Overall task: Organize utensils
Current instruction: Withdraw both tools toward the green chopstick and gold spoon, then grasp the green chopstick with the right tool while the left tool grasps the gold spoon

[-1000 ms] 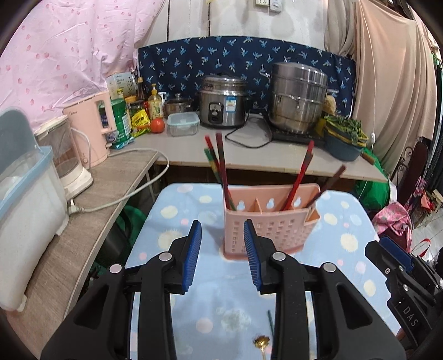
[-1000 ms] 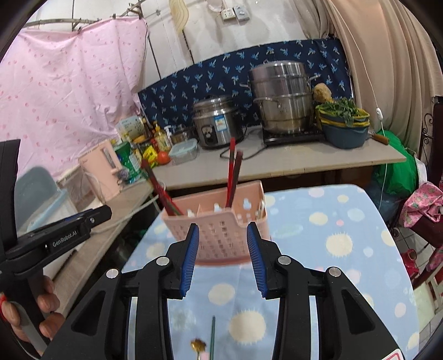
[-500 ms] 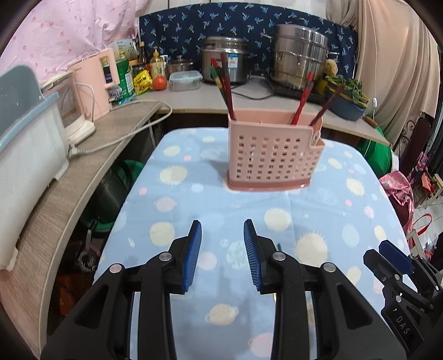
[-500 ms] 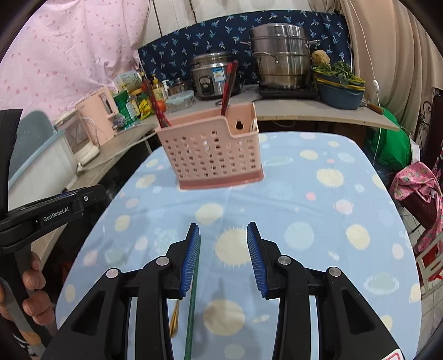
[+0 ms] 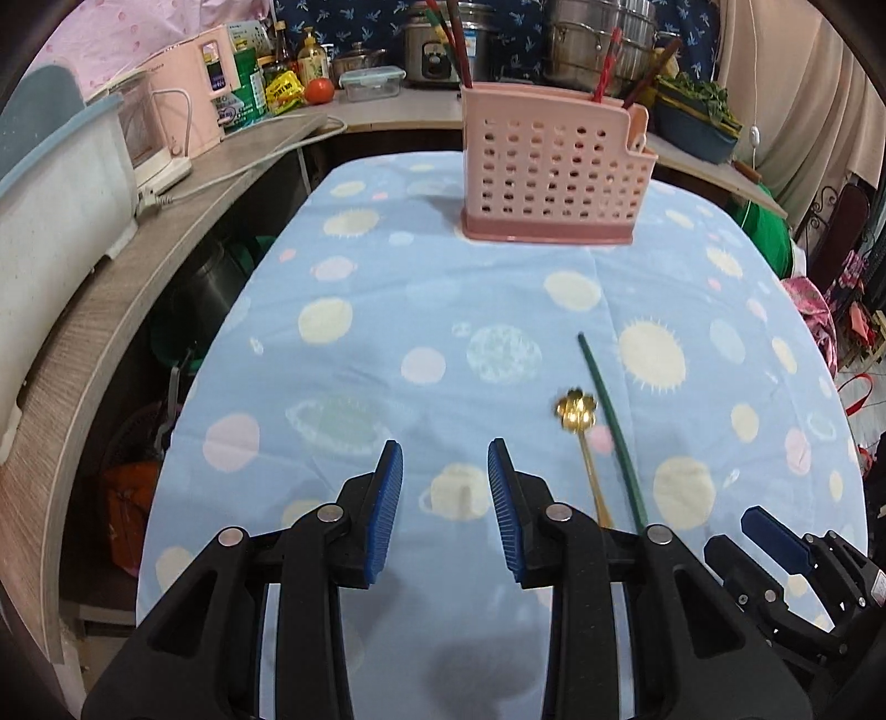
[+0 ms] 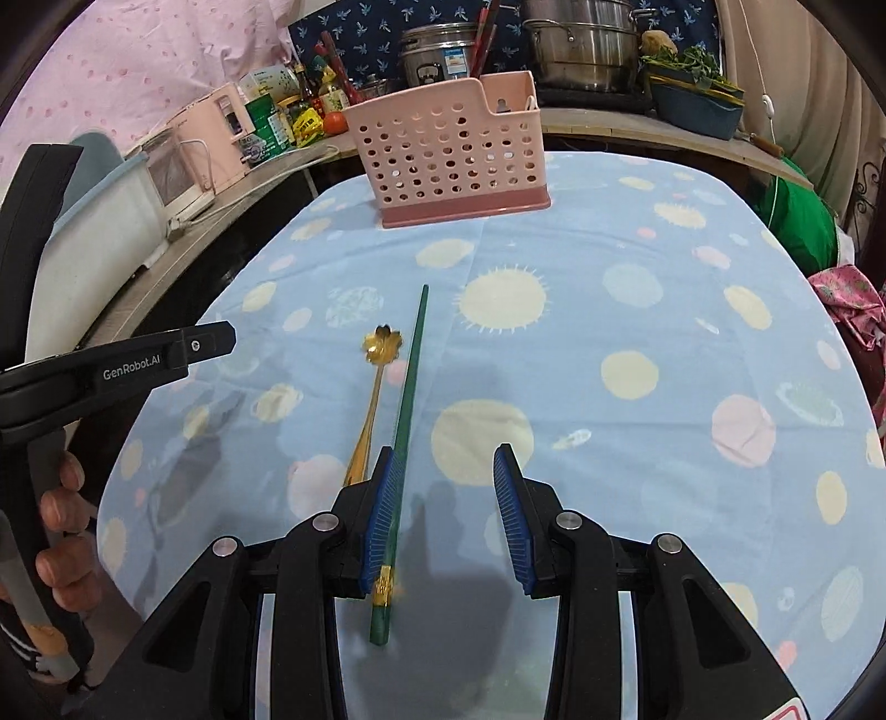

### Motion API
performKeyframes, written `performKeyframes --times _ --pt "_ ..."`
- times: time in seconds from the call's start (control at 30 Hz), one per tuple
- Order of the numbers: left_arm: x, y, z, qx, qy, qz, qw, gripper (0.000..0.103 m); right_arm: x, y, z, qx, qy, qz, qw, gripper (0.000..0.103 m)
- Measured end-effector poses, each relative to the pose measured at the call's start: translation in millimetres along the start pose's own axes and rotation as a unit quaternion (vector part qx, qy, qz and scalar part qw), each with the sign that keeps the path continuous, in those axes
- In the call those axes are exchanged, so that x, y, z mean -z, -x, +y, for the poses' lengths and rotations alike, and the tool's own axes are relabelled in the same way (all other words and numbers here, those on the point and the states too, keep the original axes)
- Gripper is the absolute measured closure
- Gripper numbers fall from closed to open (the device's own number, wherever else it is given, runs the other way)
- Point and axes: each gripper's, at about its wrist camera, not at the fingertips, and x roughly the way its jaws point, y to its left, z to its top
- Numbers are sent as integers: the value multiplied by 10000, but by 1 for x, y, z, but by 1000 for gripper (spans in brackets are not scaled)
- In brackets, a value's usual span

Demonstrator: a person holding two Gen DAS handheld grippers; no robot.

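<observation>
A pink perforated utensil holder (image 5: pixel 554 177) (image 6: pixel 451 155) stands at the far end of the blue patterned tablecloth, with several red and dark chopsticks in it. A green chopstick (image 6: pixel 407 399) (image 5: pixel 606 421) and a gold flower-shaped spoon (image 6: pixel 374 382) (image 5: pixel 581 437) lie side by side on the cloth. My right gripper (image 6: pixel 443 498) is open above the chopstick's near end, which passes by its left finger. My left gripper (image 5: pixel 446 493) is open and empty, left of the spoon.
A wooden counter (image 5: pixel 127 260) runs along the left with a white and blue container (image 5: pixel 61 183) and a pink appliance (image 5: pixel 188 105). A rice cooker (image 6: pixel 437 50) and steel pots (image 6: pixel 581 44) stand on the back counter. Table edges drop off at both sides.
Both grippers have pulled back from the holder toward the near end of the table and tilted down. The chopstick and spoon have come fully into view.
</observation>
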Motion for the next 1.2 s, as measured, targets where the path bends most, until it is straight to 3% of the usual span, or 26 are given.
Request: performKeyframes --times 0.6,0.83,0.97,1.2 --pt "38 1 0 -25 -126 293 9995 62 38 -7 21 -128 227 352 9990 70" --pt "42 -1 0 -29 -134 356 9993 60 41 -9 23 16 349 335 9988 83" --pt "44 -4 -2 -7 -161 418 9990 59 41 -10 19 54 299 330 9990 95" --pt "44 -5 -12 102 -261 439 9986 50 36 -3 5 102 -16 154 9998 96"
